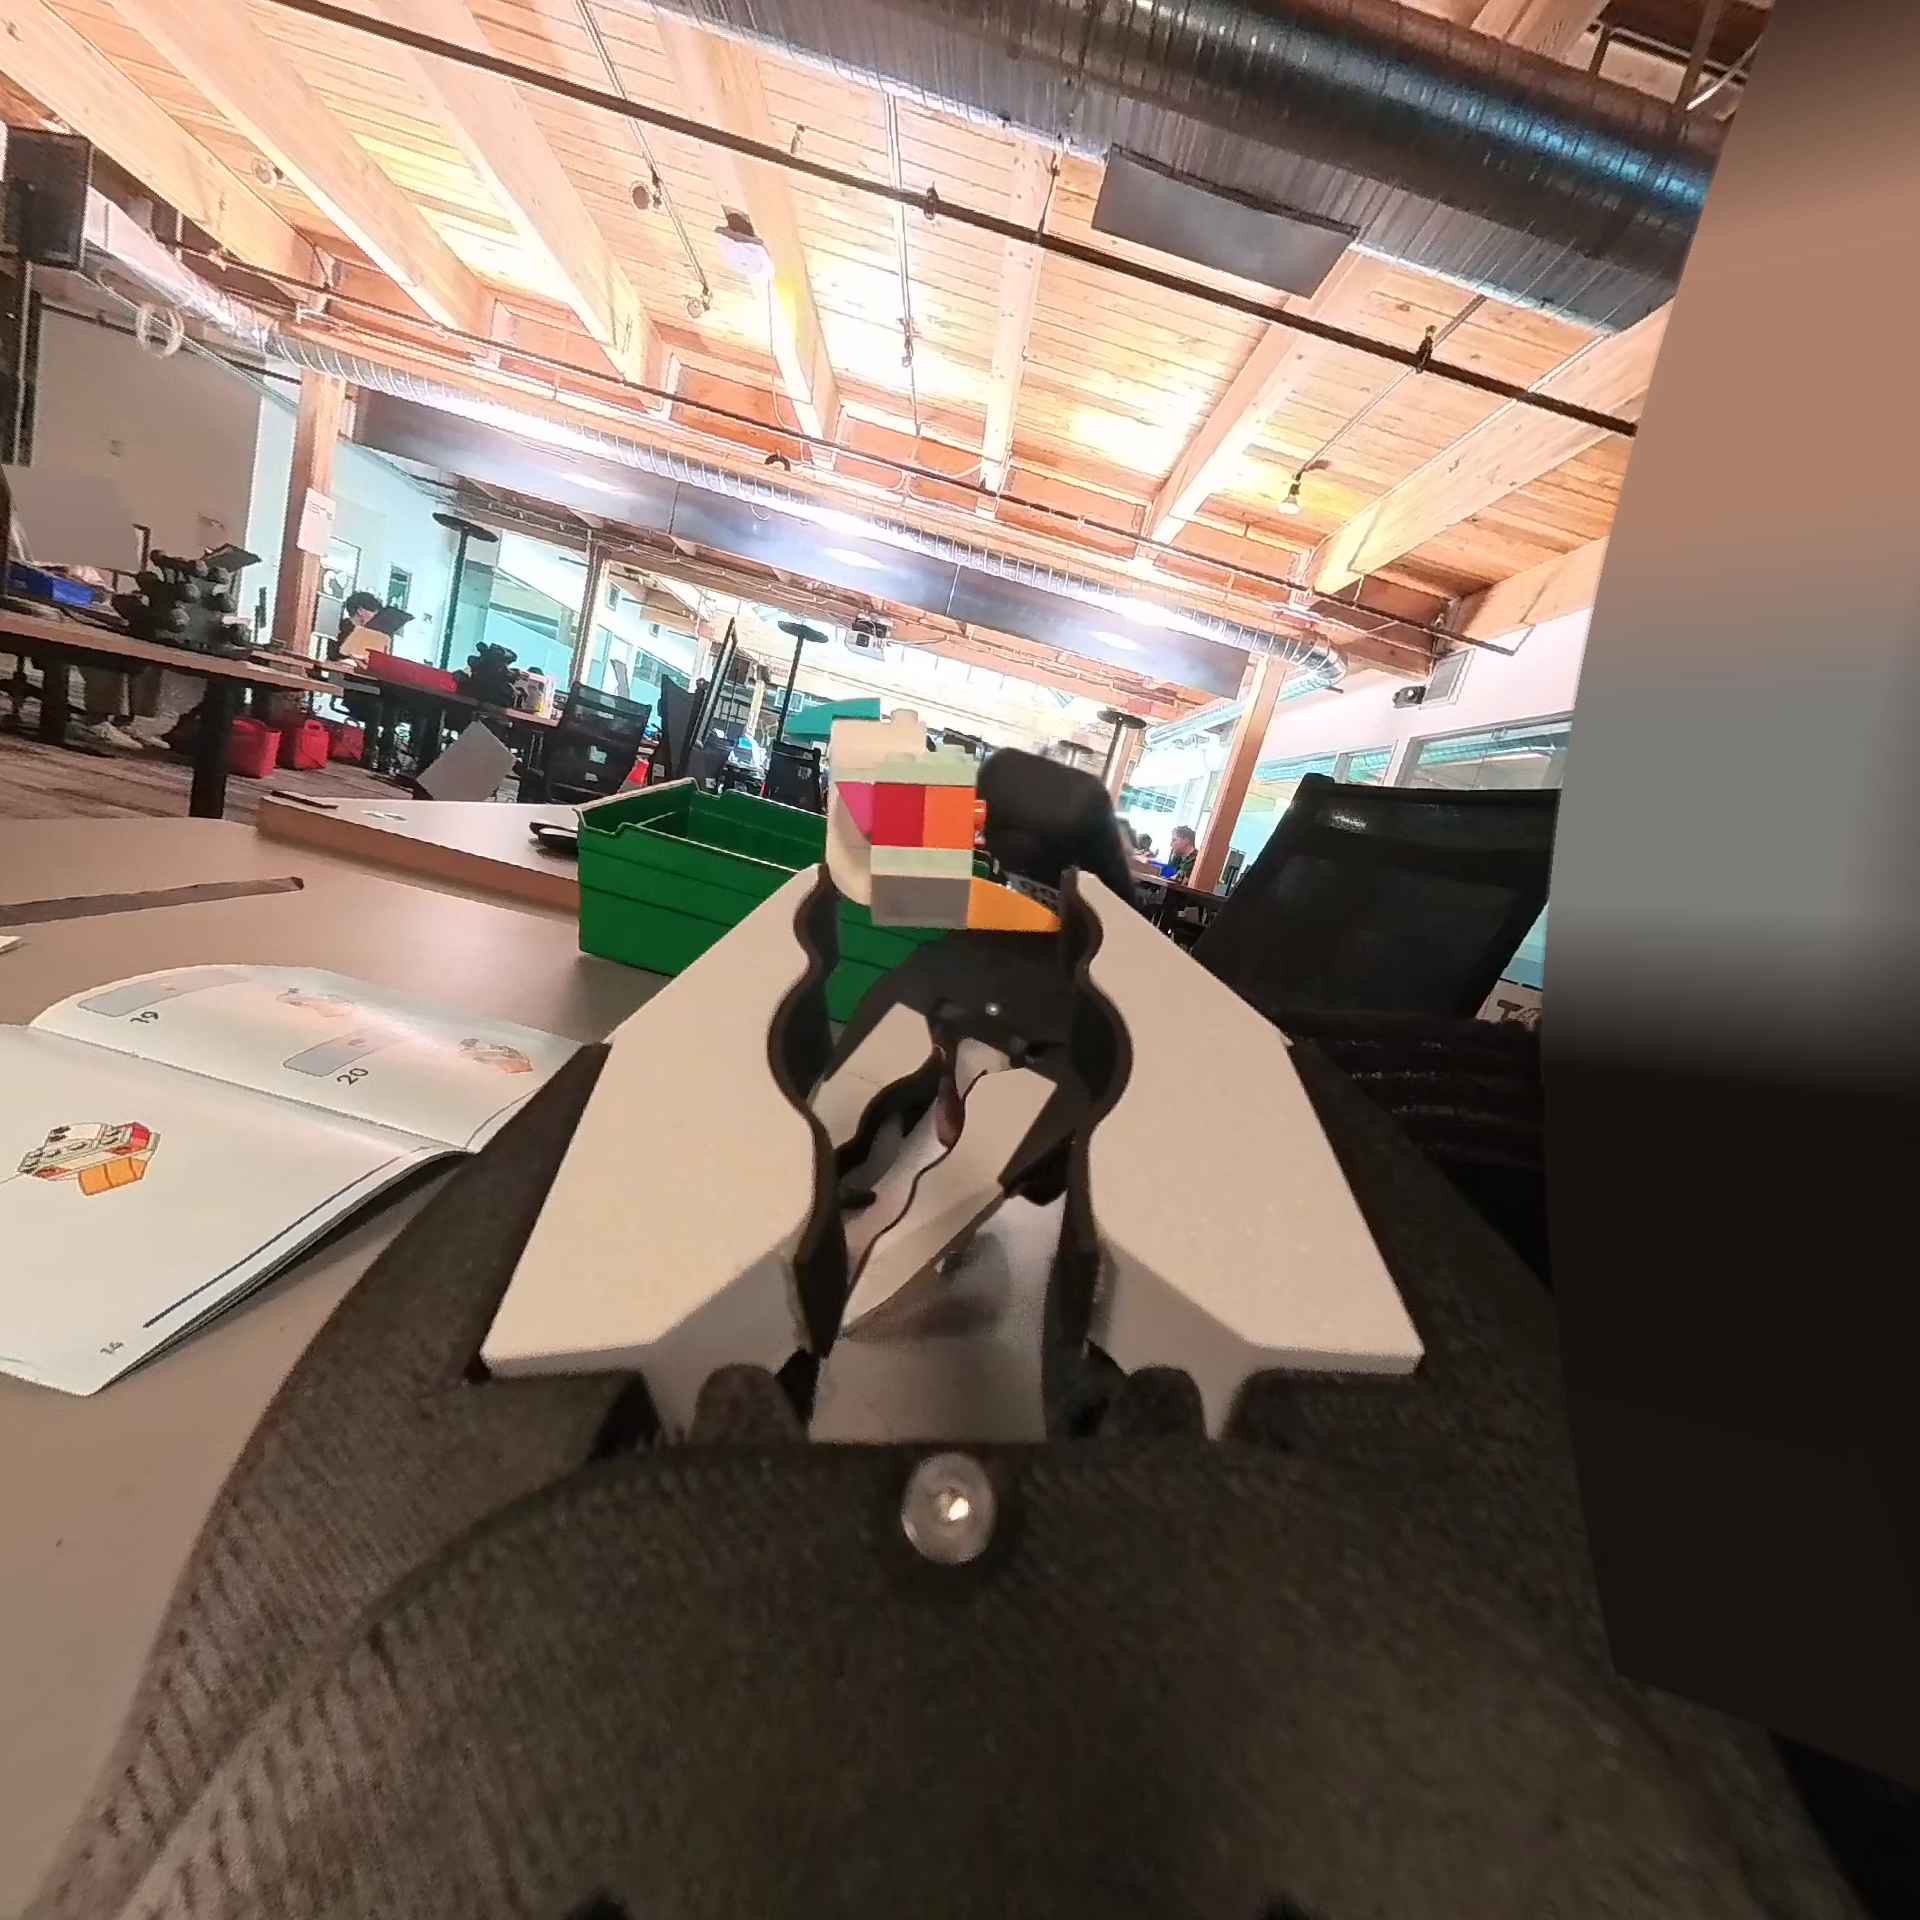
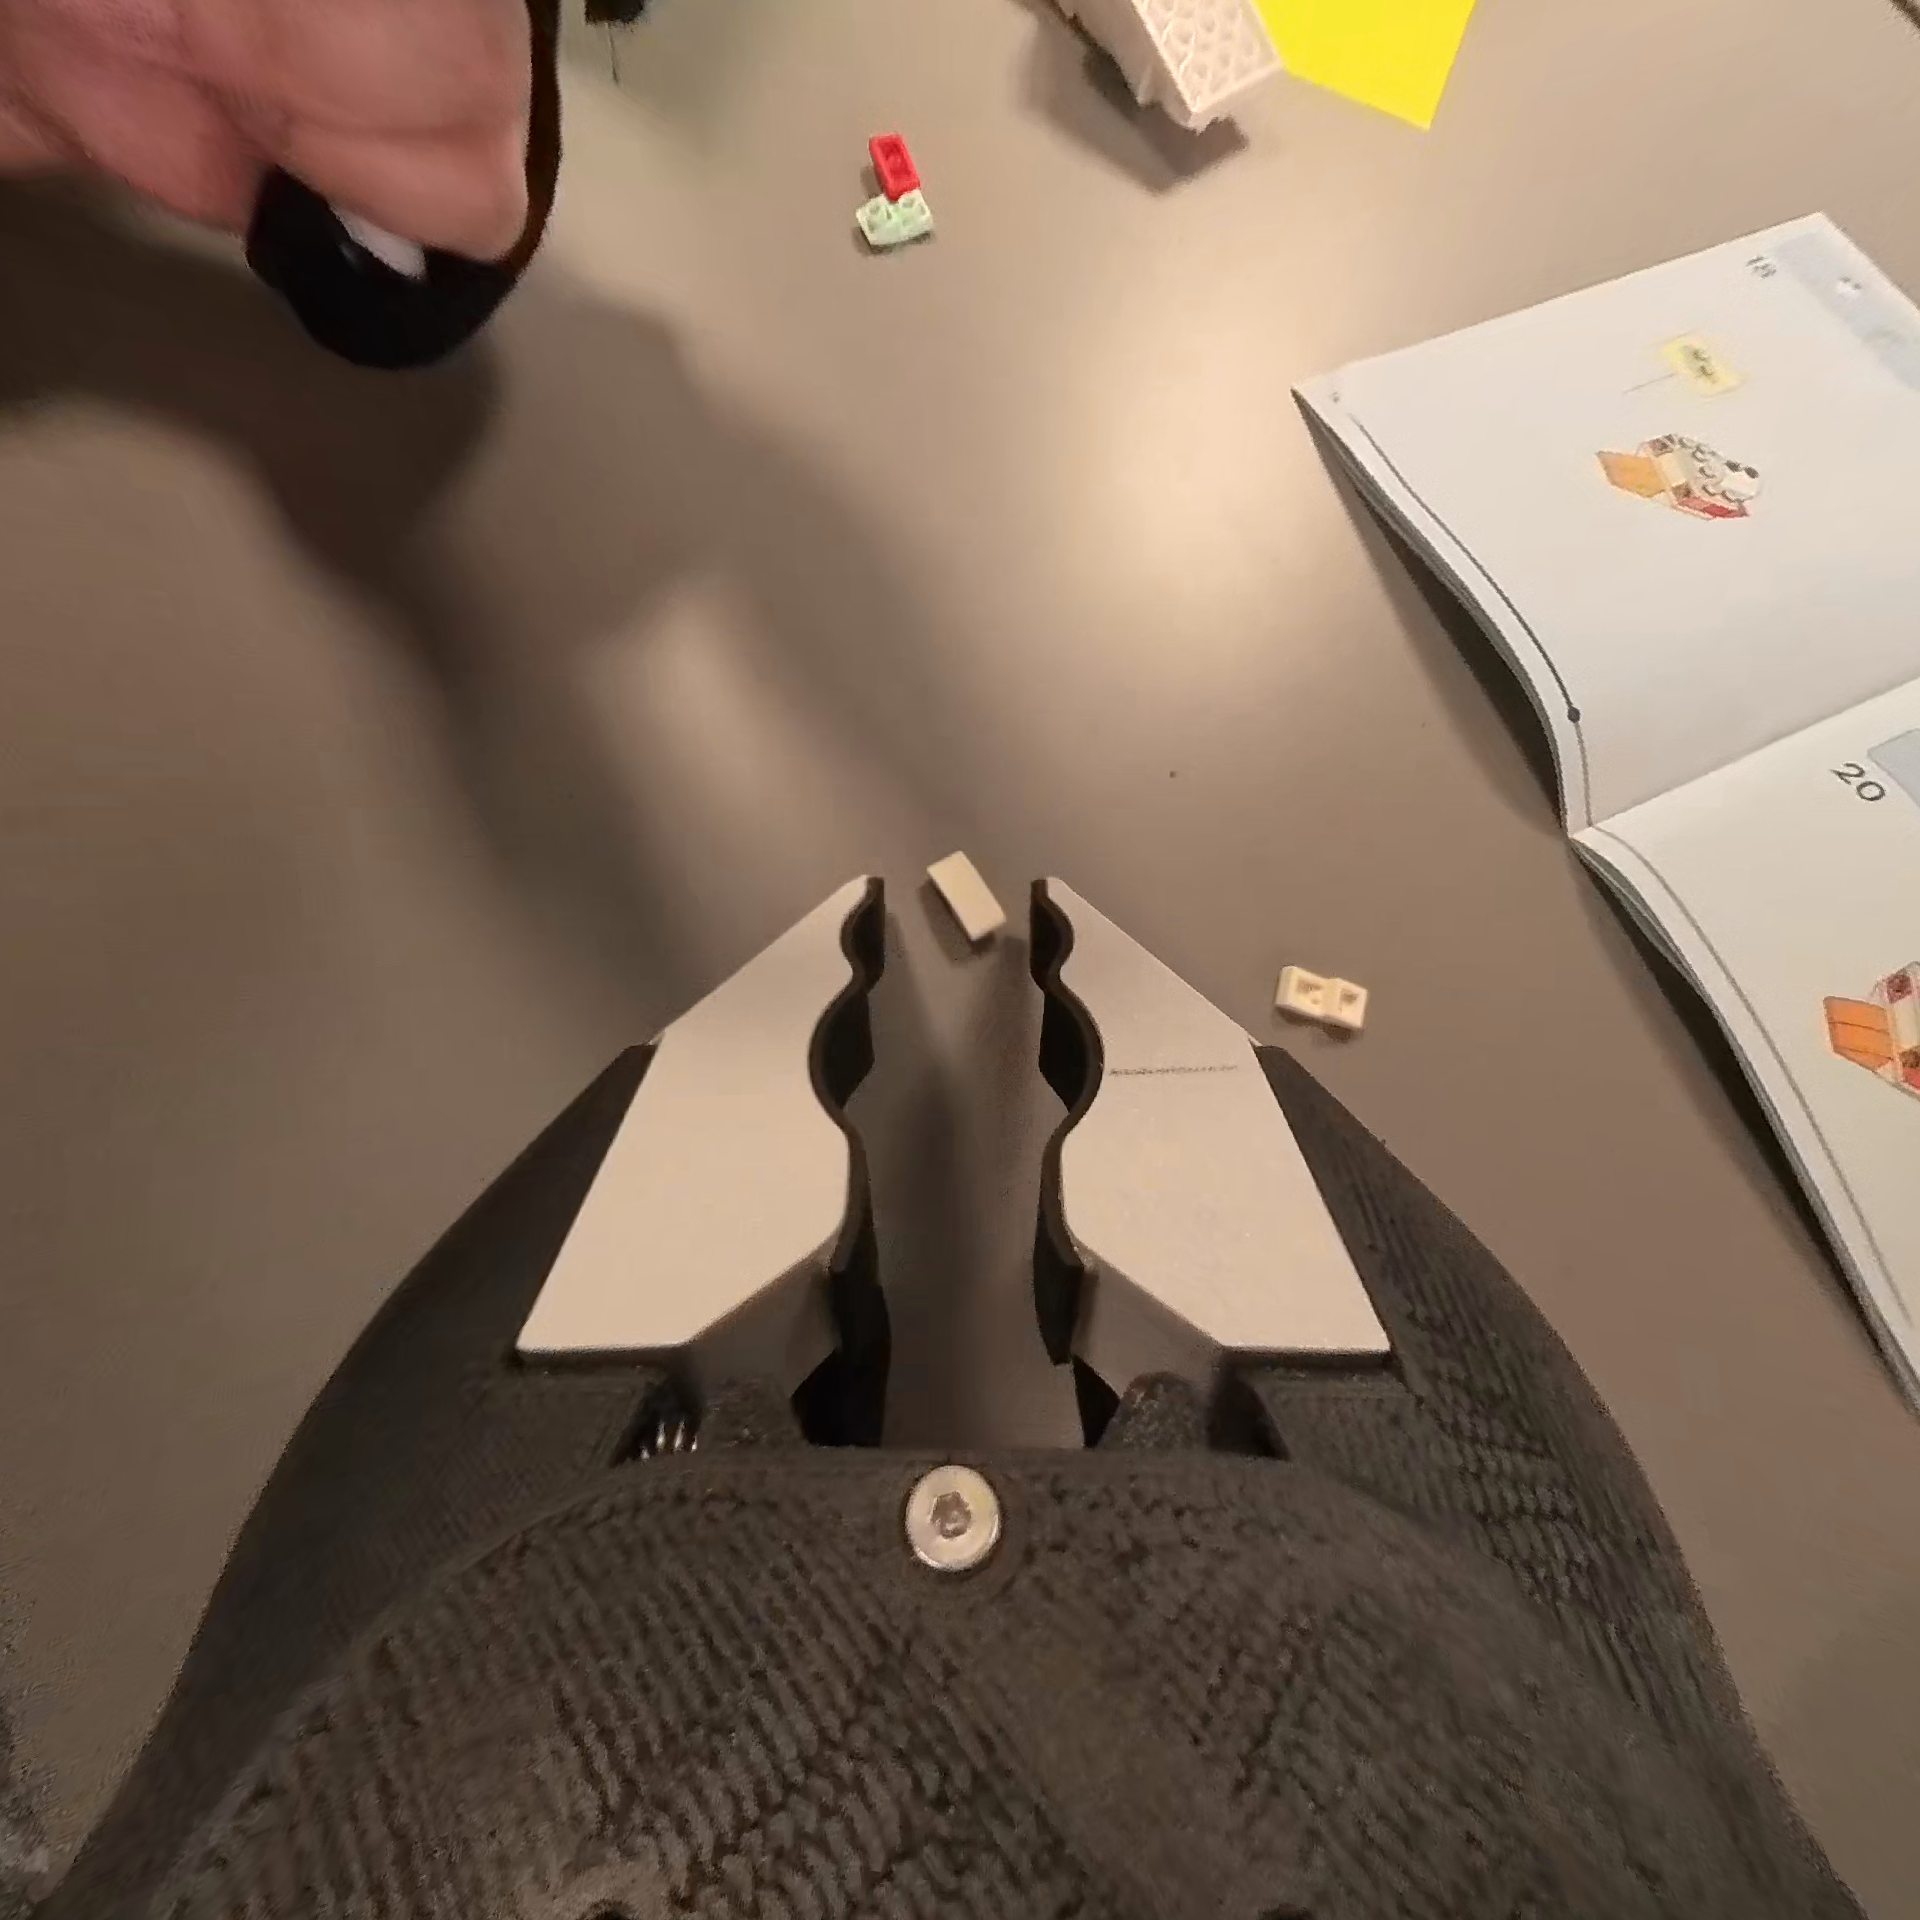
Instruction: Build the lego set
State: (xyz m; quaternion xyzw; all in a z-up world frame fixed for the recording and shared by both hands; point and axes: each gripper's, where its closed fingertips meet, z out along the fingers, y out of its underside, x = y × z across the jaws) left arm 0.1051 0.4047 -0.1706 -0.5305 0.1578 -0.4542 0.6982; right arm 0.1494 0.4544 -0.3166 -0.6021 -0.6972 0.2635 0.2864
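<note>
1. Nearest my right lens: right gripper, jaws apart, tips low over the grey tabletop.
2. Between those tips, slightly ahead, lies a small cream tile, angled; neither finger touches it.
3. Just right of the right finger sits a cream two-hole piece flat on the tabletop.
4. Open instruction booklet lies at the right edge, well apart from the loose pieces.
5. Farther off, a red brick touches a pale green brick.
6. White lattice part and a yellow sheet sit at the top edge, cut off.
7. Upper left, blurred: a person's hand over something black; cannot tell what it is.
8. Left gripper is raised, jaws clamped on the partly built lego model: white, pink, red, orange, pale green and grey bricks, an orange slope at its base.
9. Black object just right of the model; contact unclear.
10. Green bin stands behind on the tabletop; the same booklet is open at left.
</note>
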